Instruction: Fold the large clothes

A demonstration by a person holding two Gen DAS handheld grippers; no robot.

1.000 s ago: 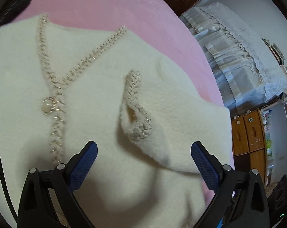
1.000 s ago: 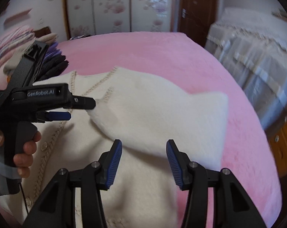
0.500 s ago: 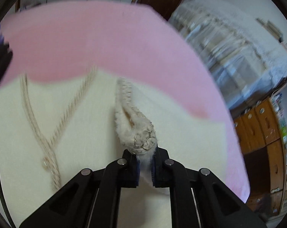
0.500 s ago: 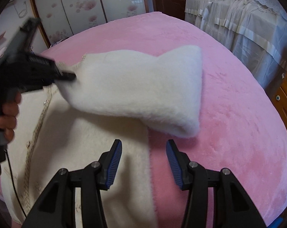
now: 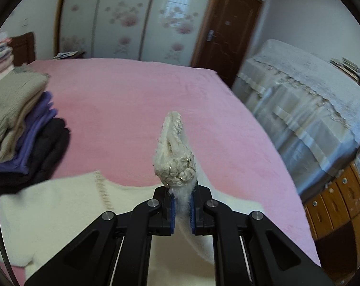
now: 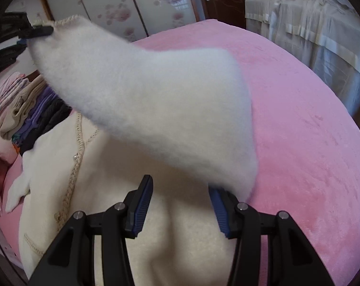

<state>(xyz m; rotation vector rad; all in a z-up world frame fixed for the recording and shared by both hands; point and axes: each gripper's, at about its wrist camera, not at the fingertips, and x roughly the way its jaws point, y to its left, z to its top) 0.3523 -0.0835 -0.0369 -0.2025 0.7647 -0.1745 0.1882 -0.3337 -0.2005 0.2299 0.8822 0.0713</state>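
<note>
Lifted since a second ago: left gripper (image 5: 181,211) went from jaws apart to clamped on the sleeve cuff (image 5: 174,153), sleeve raised off the bed.
Folded clothes stack (image 5: 20,128) at bed's left edge; cream cardigan (image 6: 103,202) near the front edge; right gripper (image 6: 180,206) jaws apart under the sleeve; bare pink bed (image 6: 311,131) toward the right edge.

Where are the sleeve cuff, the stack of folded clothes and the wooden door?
sleeve cuff (image 5: 174,164), left wrist view, braided end.
stack of folded clothes (image 5: 20,124), left wrist view, purple layer.
wooden door (image 5: 225,35), left wrist view, middle panel.
</note>
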